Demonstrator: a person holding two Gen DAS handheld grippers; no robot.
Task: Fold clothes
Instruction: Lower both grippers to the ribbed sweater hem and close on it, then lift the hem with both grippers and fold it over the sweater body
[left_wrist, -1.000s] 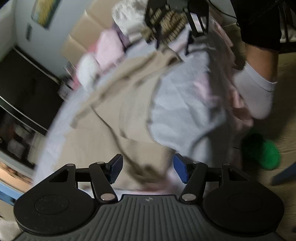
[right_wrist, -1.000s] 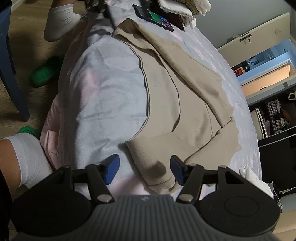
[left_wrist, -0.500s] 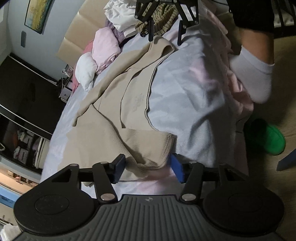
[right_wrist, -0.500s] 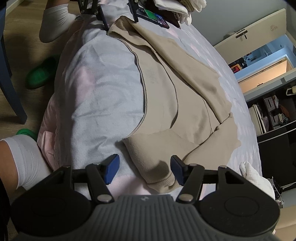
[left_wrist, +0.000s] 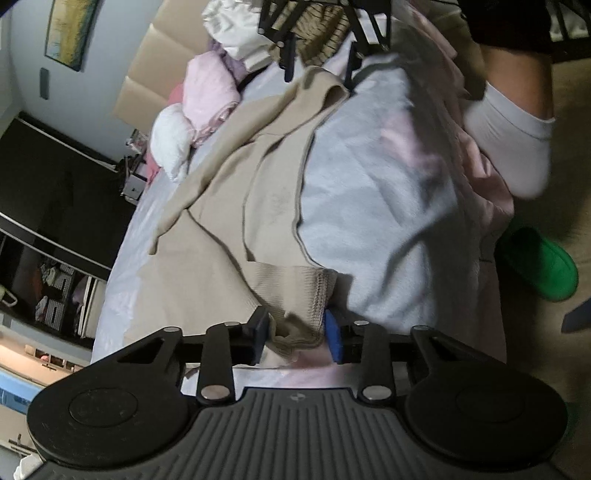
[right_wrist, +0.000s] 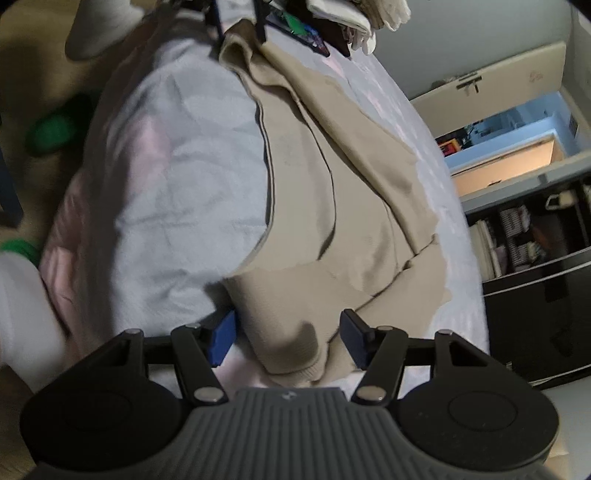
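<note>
A beige sweatshirt (left_wrist: 236, 236) lies spread on the bed; it also shows in the right wrist view (right_wrist: 332, 206). My left gripper (left_wrist: 295, 334) has its blue pads closing around the ribbed hem corner (left_wrist: 303, 291), which bunches between them. My right gripper (right_wrist: 286, 338) is open with the other ribbed hem corner (right_wrist: 295, 332) lying between its fingers. Each gripper shows far off in the other's view, at the opposite end of the garment: the right gripper (left_wrist: 321, 70) and the left gripper (right_wrist: 240, 29).
The bed has a light blue cover (left_wrist: 369, 192) with pink bedding (left_wrist: 480, 177) at its edge. Piled clothes (left_wrist: 210, 88) lie near the headboard. The person's white sock (left_wrist: 513, 147) and a green slipper (left_wrist: 539, 262) are on the floor beside the bed. Dark shelves (right_wrist: 535, 236) stand beyond.
My left gripper has moved onto the hem corner and narrowed around it. My right gripper has moved forward over its hem corner, still open.
</note>
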